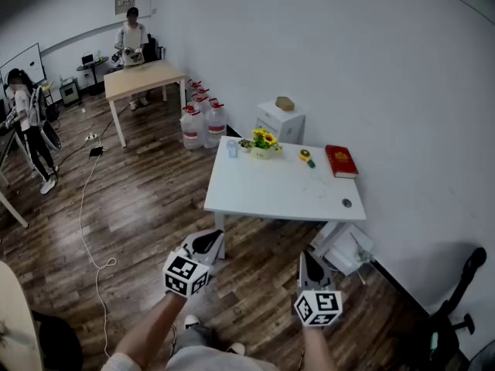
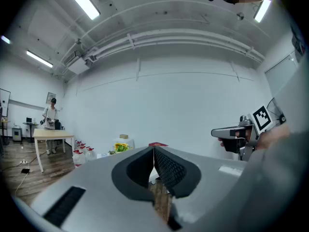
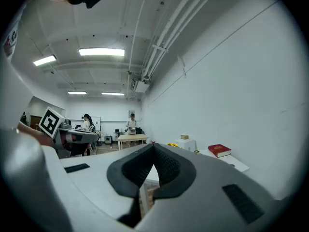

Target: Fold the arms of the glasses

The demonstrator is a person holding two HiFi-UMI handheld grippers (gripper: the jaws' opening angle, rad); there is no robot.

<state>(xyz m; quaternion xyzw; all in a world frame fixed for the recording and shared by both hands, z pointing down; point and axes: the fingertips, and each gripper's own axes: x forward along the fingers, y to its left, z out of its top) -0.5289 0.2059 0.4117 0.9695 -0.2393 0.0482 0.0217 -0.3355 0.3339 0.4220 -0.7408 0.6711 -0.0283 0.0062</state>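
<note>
I cannot make out any glasses in these views. A white table (image 1: pixel 255 195) stands ahead of me against the wall. My left gripper (image 1: pixel 207 243) and right gripper (image 1: pixel 308 266) hover side by side above the wooden floor, short of the table's near edge. Both are shut with nothing between the jaws. In the left gripper view the jaws (image 2: pixel 154 152) meet at the tips, and the right gripper (image 2: pixel 235 133) shows at the right. The right gripper view has its jaws (image 3: pixel 153 148) closed too, with the left gripper (image 3: pixel 72 136) at the left.
On the table lie a red book (image 1: pixel 341 161), a pot of yellow flowers (image 1: pixel 264 142), a small pale blue thing (image 1: pixel 232 148) and a yellow object (image 1: pixel 307 158). Water jugs (image 1: pixel 203 120) and a white cabinet (image 1: pixel 280 120) stand behind it. Two people stand far off near a wooden table (image 1: pixel 144 79).
</note>
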